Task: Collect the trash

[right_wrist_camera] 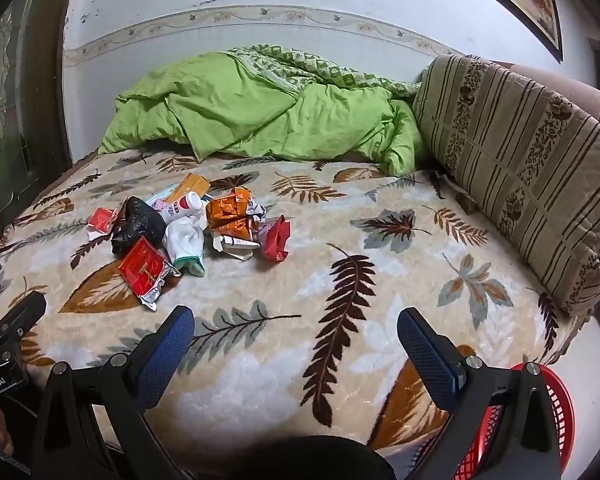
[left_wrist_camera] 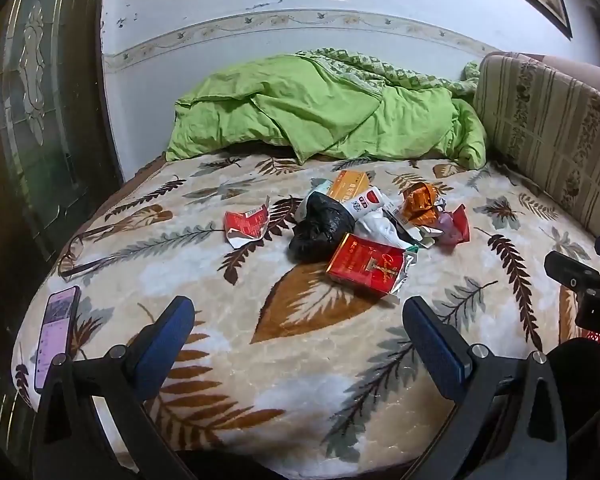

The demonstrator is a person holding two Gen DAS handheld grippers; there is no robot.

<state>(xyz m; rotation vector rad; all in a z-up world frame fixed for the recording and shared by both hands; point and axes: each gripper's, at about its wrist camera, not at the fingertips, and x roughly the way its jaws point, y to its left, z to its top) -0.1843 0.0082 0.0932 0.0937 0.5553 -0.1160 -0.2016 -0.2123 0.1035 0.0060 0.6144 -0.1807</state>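
Both grippers — left gripper (left_wrist_camera: 298, 334), right gripper (right_wrist_camera: 296, 342) — spread wide, empty, poised before trash pile (left_wrist_camera: 352, 220) on bed (left_wrist_camera: 204, 352); next, reaching for red packet (left_wrist_camera: 366, 266).

Left tool (left_wrist_camera: 298, 330) angled downward, blue-padded jaws spread wide, nothing between them. Right tool (right_wrist_camera: 296, 340) alongside, same downward tilt, jaws equally wide, empty; both side by side.
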